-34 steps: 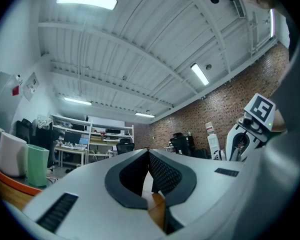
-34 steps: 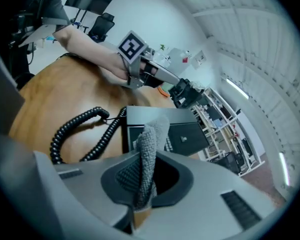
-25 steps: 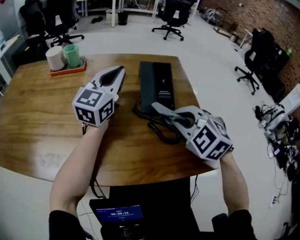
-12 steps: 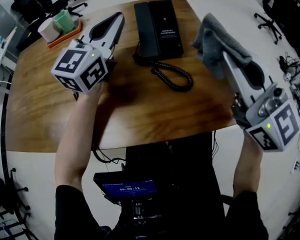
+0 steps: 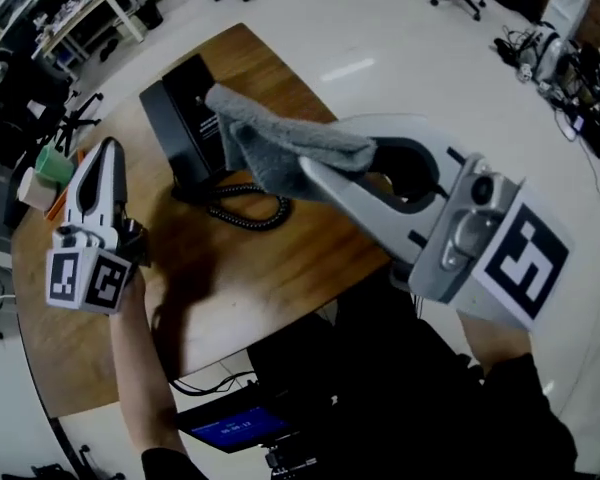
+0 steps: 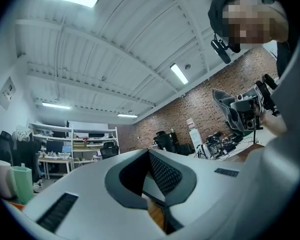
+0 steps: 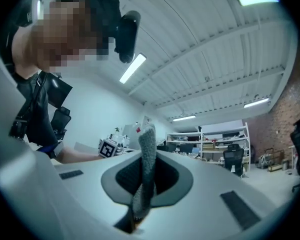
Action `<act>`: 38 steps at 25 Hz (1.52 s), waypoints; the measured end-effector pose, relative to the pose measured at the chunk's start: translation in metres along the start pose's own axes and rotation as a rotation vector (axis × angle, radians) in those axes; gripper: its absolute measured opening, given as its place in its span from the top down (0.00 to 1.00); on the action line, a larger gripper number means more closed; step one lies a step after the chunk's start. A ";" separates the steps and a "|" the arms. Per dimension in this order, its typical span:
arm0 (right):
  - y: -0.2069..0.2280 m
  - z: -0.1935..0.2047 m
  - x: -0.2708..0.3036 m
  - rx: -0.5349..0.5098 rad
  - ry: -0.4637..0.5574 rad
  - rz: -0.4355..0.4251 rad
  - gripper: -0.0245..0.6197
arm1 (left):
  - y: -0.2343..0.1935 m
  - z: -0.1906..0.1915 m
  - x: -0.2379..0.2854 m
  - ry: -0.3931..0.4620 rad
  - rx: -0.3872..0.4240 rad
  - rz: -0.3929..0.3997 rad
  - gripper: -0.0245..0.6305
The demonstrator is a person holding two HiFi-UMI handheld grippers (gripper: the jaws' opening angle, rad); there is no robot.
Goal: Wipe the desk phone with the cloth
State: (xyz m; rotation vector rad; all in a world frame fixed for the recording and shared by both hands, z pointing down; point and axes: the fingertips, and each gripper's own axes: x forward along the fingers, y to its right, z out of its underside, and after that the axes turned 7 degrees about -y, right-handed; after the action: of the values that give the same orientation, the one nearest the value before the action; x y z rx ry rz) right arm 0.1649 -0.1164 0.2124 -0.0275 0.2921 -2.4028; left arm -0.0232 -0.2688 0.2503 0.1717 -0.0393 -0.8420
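Note:
The black desk phone [image 5: 180, 118] lies on the wooden table [image 5: 310, 253], its coiled cord [image 5: 245, 206] trailing toward me. My right gripper [image 5: 310, 166] is raised close to the head camera and shut on a grey cloth [image 5: 275, 140], which hangs in front of the phone's near end. In the right gripper view the cloth [image 7: 146, 164] stands pinched between the jaws of that gripper [image 7: 139, 206]. My left gripper [image 5: 104, 150] sits left of the phone over the table, shut and holding nothing. Its jaws [image 6: 150, 156] point up into the room.
A green cup [image 5: 53, 162] and a white cup [image 5: 35, 188] stand at the table's far left edge. Office chairs, shelves and a brick wall surround the table. The table's near edge [image 5: 280, 323] runs under my arms.
The right gripper has risen toward the head camera with the cloth and swung over the phone. The left gripper has dropped back to the left. The head view has tilted.

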 end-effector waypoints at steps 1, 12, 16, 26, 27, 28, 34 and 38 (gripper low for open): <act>0.000 -0.001 -0.003 -0.002 0.004 -0.006 0.92 | 0.003 -0.002 -0.001 0.000 0.007 -0.004 0.96; -0.010 -0.007 -0.014 -0.006 0.007 -0.032 0.92 | 0.014 -0.011 -0.005 0.006 0.027 0.004 0.96; -0.019 -0.007 -0.014 -0.031 0.002 -0.049 0.92 | 0.013 -0.009 -0.007 0.001 0.024 0.002 0.96; -0.029 -0.010 -0.014 -0.103 -0.023 -0.066 0.93 | 0.022 -0.023 -0.002 0.007 0.094 -0.021 0.96; -0.030 -0.009 -0.013 -0.107 -0.026 -0.068 0.92 | 0.024 -0.027 -0.001 0.010 0.109 -0.028 0.96; -0.030 -0.009 -0.013 -0.110 -0.029 -0.070 0.92 | 0.025 -0.029 -0.001 0.010 0.122 -0.032 0.96; -0.033 -0.012 -0.014 -0.127 -0.036 -0.079 0.93 | 0.029 -0.029 0.001 -0.009 0.174 -0.041 0.96; -0.036 -0.014 -0.014 -0.133 -0.037 -0.081 0.93 | 0.029 -0.031 0.000 -0.011 0.190 -0.047 0.96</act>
State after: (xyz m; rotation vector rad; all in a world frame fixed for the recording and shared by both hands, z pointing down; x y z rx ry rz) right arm 0.1504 -0.0784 0.2072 -0.1470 0.4411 -2.4566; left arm 0.0015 -0.2457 0.2243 0.3471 -0.1264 -0.8860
